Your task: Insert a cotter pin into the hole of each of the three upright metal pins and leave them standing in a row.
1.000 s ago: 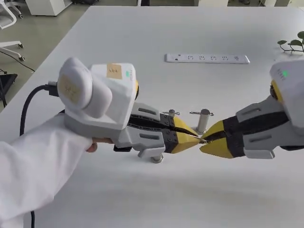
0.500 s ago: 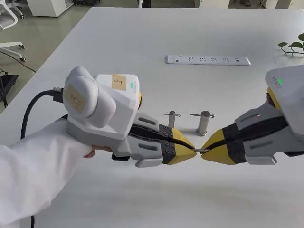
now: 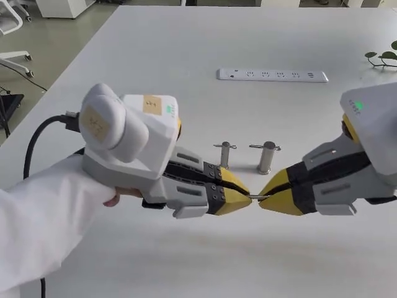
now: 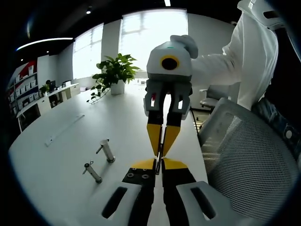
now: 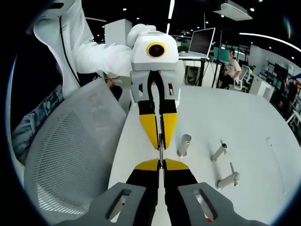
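Note:
My left gripper (image 3: 247, 197) and my right gripper (image 3: 262, 197) meet tip to tip above the white table (image 3: 155, 74). A thin cotter pin (image 3: 255, 197) bridges the two tips, and both pairs of jaws are shut on it. Behind the tips stand two upright metal pins (image 3: 225, 155) (image 3: 266, 158), each with a cotter pin through its top. In the right gripper view a third upright pin (image 5: 184, 145) stands bare beside the left gripper's yellow fingers (image 5: 151, 123). The left gripper view has the same cotter pin (image 4: 160, 154) between my left gripper (image 4: 159, 165) and the right one.
A white power strip (image 3: 272, 76) lies at the back of the table, and a small plant (image 3: 381, 57) sits at the far right edge. A grey mesh chair (image 5: 70, 155) stands just off the table's near edge.
Both grippers stay tip to tip on the cotter pin, drifting only slightly. The pin seen under the left gripper a second ago is now hidden behind it.

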Demonstrator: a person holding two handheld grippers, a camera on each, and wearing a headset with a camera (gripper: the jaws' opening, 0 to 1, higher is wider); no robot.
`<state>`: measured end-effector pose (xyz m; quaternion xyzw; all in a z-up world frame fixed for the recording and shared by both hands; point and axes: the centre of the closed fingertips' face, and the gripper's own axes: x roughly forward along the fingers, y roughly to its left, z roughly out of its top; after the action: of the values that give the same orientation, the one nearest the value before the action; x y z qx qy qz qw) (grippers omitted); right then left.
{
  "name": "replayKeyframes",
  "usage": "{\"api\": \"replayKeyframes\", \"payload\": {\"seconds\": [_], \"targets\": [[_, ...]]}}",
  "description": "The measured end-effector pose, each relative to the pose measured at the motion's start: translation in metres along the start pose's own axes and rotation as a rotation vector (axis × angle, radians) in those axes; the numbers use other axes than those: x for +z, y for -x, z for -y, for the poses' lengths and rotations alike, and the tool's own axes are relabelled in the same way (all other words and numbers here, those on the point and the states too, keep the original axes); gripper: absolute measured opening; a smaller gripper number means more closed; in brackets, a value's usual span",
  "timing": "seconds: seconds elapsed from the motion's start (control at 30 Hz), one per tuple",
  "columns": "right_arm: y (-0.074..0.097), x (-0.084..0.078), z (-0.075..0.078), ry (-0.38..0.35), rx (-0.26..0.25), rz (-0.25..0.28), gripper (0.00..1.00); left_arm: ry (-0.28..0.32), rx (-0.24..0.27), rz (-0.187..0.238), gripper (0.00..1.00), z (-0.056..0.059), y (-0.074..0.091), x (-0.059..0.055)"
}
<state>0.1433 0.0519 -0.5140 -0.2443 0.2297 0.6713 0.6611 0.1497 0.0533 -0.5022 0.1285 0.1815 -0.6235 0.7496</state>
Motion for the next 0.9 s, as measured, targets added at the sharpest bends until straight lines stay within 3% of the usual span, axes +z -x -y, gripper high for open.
{"api": "replayKeyframes", "payload": {"seconds": [0.1, 0.2, 0.33, 0.4, 0.5, 0.7, 0.77, 0.9], "targets": [[0.001, -0.002, 0.009, -0.028, -0.039, 0.0, 0.0, 0.007, 0.04, -0.008, 0.13, -0.009, 0.003, -0.005], [0.0, -0.006, 0.015, -0.057, -0.058, -0.003, 0.0, 0.005, 0.092, -0.054, 0.17, -0.02, 0.007, -0.019], [-0.003, -0.015, 0.021, -0.074, -0.082, -0.02, 0.0, 0.01, 0.159, -0.053, 0.26, -0.033, 0.012, -0.024], [-0.007, -0.02, 0.023, -0.071, -0.088, -0.03, 0.0, 0.052, 0.224, -0.043, 0.28, -0.046, 0.016, -0.026], [-0.015, -0.028, 0.027, -0.053, -0.104, -0.062, 0.0, 0.078, 0.27, -0.047, 0.28, -0.056, 0.018, -0.034], [-0.033, -0.031, 0.035, -0.047, -0.095, -0.073, 0.0, 0.134, 0.283, -0.08, 0.26, -0.059, 0.016, -0.053], [-0.037, -0.03, 0.038, -0.047, -0.095, -0.076, 0.0, 0.205, 0.302, -0.049, 0.24, -0.062, 0.016, -0.056], [-0.039, -0.03, 0.047, -0.05, -0.098, -0.074, 0.0, 0.222, 0.325, -0.049, 0.23, -0.066, 0.017, -0.064]]}}
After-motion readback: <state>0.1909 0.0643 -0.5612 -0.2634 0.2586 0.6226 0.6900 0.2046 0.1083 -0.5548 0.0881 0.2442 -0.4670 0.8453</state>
